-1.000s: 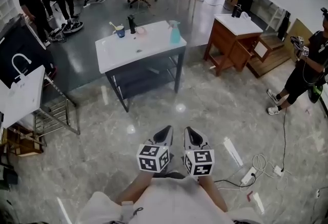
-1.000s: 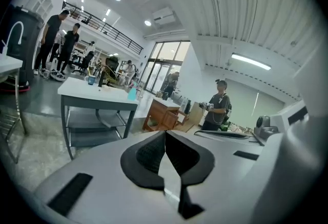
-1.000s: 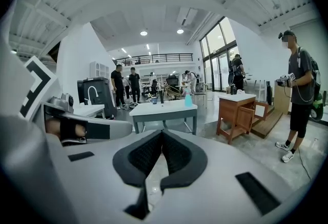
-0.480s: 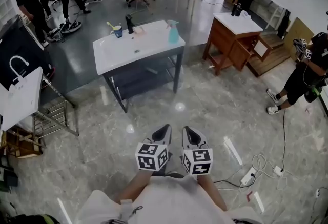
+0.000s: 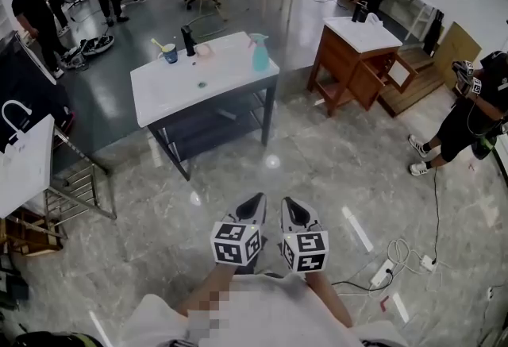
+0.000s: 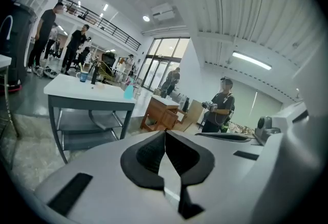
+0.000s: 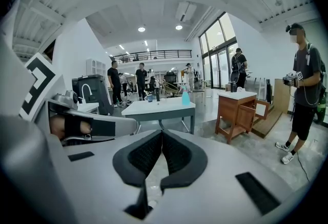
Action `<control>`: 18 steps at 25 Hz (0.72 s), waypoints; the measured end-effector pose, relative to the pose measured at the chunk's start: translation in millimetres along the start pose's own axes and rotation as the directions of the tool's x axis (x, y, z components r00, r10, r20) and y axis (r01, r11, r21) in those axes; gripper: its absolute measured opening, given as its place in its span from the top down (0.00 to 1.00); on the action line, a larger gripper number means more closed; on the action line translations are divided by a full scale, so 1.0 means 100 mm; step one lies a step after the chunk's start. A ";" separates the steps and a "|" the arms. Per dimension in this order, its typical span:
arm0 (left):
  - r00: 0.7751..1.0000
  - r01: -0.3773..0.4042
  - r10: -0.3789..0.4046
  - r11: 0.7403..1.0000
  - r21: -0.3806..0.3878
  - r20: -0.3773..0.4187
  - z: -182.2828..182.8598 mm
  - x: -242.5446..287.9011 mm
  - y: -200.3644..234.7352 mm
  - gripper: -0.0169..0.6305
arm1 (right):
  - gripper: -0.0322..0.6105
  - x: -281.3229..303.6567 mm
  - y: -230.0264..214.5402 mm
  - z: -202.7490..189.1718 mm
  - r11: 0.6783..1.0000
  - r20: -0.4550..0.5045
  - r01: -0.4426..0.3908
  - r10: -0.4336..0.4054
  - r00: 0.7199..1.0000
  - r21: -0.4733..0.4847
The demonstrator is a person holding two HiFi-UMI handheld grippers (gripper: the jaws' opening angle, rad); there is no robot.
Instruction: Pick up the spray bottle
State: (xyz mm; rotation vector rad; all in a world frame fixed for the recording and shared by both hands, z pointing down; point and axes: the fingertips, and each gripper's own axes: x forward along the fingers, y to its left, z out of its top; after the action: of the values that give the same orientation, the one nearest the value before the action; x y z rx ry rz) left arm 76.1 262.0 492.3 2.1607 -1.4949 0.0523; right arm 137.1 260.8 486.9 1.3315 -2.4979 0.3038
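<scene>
Spray bottle: the spray bottle (image 5: 259, 52) is standing upright on the white-topped table (image 5: 178, 91), close to the table's right-hand edge in the head view, with its nozzle end up (so its long axis is running vertically).

Neighbours on the table: a cup (image 5: 169, 54) and a dark upright thing (image 5: 188, 41) are sitting near the far edge, well apart from the bottle, so its sides are showing free.

Left gripper: the left gripper (image 5: 254, 206) is being held low in front of the person, its jaws pressing together at the tips with nothing between them.

Right gripper: the right gripper (image 5: 292, 207) is riding just beside the left one, jaws likewise pressed together and carrying nothing.

Direction to the bottle: it is lying straight ahead and higher, across a stretch of bare floor (image 5: 317, 155), well apart from both grippers.

Bearing from each gripper: in the left gripper view the bottle (image 6: 128, 91) is sitting left of the jaw line, and in the right gripper view it (image 7: 185, 96) is sitting a little right of it (both are pointing roughly at the table, neither dead on).

Nearer hand: I am judging neither clearly nearer, since the two are travelling side by side.

What the coming move is asking: closing the gap to the table first, then spreading one pair of jaws and coming at the bottle's body level from the side.
</scene>
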 end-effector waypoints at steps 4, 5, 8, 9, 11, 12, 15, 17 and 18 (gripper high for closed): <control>1.000 -0.006 0.006 1.000 -0.024 -0.008 0.04 0.17 0.15 0.93 | 0.91 0.21 -0.03 0.02 1.000 -0.024 -0.010 0.010 1.000 -0.011; 1.000 -0.006 0.006 1.000 -0.028 -0.007 0.06 0.21 0.19 0.93 | 0.91 0.27 -0.05 0.04 1.000 -0.026 -0.010 0.009 1.000 -0.016; 1.000 -0.001 0.001 0.999 -0.033 -0.002 0.15 0.34 0.28 0.93 | 0.91 0.42 -0.11 0.12 1.000 -0.026 -0.003 0.003 1.000 -0.025; 1.000 0.003 -0.003 0.999 -0.032 -0.002 0.19 0.39 0.30 0.93 | 0.91 0.47 -0.13 0.15 1.000 -0.026 0.000 -0.001 1.000 -0.025; 1.000 0.012 -0.012 0.999 -0.031 -0.002 0.25 0.47 0.35 0.93 | 0.91 0.56 -0.16 0.20 1.000 -0.025 0.007 -0.007 1.000 -0.025; 1.000 0.017 -0.017 0.999 -0.031 -0.001 0.29 0.51 0.37 0.93 | 0.91 0.61 -0.17 0.23 1.000 -0.025 0.010 -0.011 1.000 -0.026; 0.999 0.032 -0.032 0.999 -0.023 0.003 0.38 0.60 0.44 0.93 | 0.91 0.74 -0.18 0.29 0.999 -0.026 0.018 -0.019 0.999 -0.029; 0.999 0.043 -0.043 0.999 -0.016 0.005 0.45 0.65 0.51 0.93 | 0.91 0.83 -0.18 0.34 0.999 -0.024 0.025 -0.026 0.999 -0.025; 0.999 0.049 -0.049 0.999 -0.014 0.005 0.48 0.68 0.55 0.93 | 0.91 0.89 -0.18 0.37 0.999 -0.022 0.030 -0.030 0.999 -0.023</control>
State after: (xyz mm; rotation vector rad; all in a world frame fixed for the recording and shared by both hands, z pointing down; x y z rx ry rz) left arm 42.4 168.5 492.0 2.1862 -1.4402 0.0200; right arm 99.1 170.9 484.6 1.3478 -2.4532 0.2810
